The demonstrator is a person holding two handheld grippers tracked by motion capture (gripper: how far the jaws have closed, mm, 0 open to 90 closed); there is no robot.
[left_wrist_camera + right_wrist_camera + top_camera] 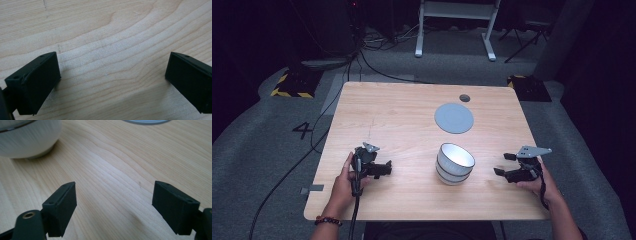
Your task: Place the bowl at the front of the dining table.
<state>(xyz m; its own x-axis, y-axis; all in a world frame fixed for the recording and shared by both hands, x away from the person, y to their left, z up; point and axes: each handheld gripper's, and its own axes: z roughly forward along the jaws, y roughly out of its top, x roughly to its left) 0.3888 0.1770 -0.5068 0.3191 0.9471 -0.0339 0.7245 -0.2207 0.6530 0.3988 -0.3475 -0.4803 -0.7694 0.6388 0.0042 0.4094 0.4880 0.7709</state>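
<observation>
We hold our left gripper [384, 167] and right gripper [504, 164] low over the wooden table [402, 120], both with jaws spread wide on nothing. Between them stand the stacked white bowls [454, 163]; beyond lies a grey disc [454, 118].

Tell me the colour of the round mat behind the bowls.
Plain grey mat, best in the high view.

White stacked bowls [455, 163] stand upright between both tools, untouched.
</observation>
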